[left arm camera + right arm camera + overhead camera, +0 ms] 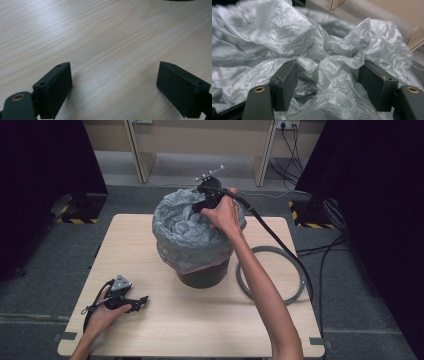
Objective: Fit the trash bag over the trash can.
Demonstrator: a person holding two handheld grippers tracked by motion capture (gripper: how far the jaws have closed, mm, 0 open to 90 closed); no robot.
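Here, you are partway through fitting the liner into the bin.

Nearest you, by the table's (pixel 165 330) front left corner, your left gripper (pixel 141 300) rests on the pale wood, jaws wide apart with nothing between them. Farther in, towards the back edge of the table, stands the dark round plastic bin (pixel 202 276); the crumpled grey plastic bin liner (pixel 182 235) already lies draped over its rim, with a pinkish hem showing below, though its top is bunched rather than smooth. Just right of the bin, the loose grey plastic ring (pixel 295 270) lies flat on the table, not yet fitted, as far as I can judge. At the bin's far rim, your right gripper (pixel 327 82) reaches down into the liner, jaws well open around a fold but not pinching it.
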